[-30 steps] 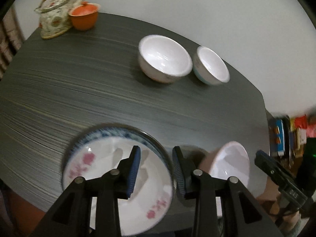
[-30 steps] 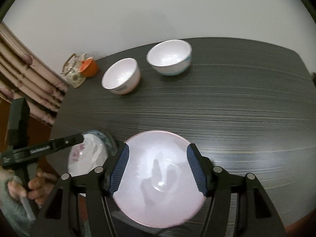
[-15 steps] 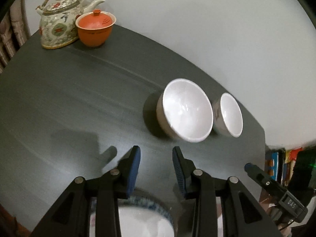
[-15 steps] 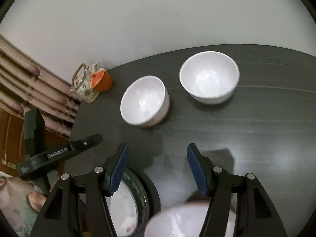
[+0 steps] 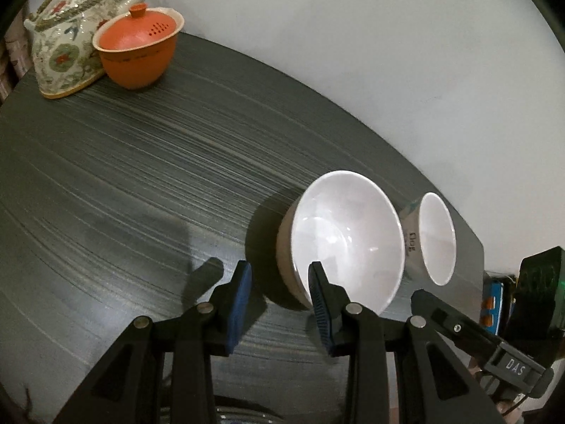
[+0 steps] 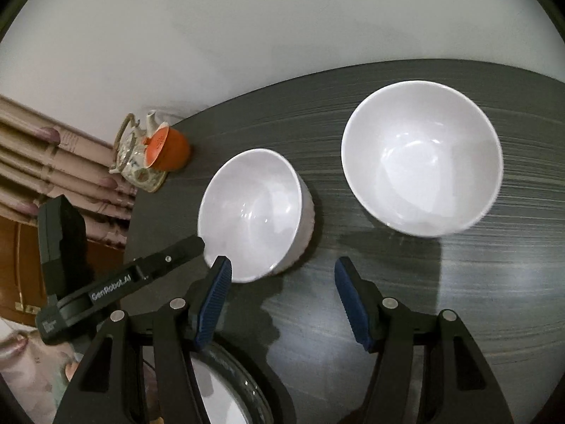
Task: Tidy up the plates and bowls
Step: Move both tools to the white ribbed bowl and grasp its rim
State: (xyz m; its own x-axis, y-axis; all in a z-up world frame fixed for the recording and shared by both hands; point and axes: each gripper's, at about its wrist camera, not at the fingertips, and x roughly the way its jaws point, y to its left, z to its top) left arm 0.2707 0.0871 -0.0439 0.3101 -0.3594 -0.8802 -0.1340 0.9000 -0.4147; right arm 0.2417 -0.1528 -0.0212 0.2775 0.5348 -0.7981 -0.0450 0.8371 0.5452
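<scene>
Two white bowls stand side by side on the dark table. In the left wrist view the nearer bowl is just ahead of my left gripper, which is open; its right finger overlaps the near rim, and the second bowl lies beyond. In the right wrist view my right gripper is open above bare table, with the smaller bowl ahead on the left and the larger bowl ahead on the right. A dark-rimmed plate shows under its left finger.
A floral teapot and a lidded orange cup stand at the far left corner by the wall. The table edge drops off right of the bowls. Curtains hang beyond the table. A hand holds the left gripper.
Both grippers have moved forward and down, away from the flowered plate and the pinkish bowl, toward the two white bowls. The pinkish bowl has slipped out of view; the plate shows only at the bottom.
</scene>
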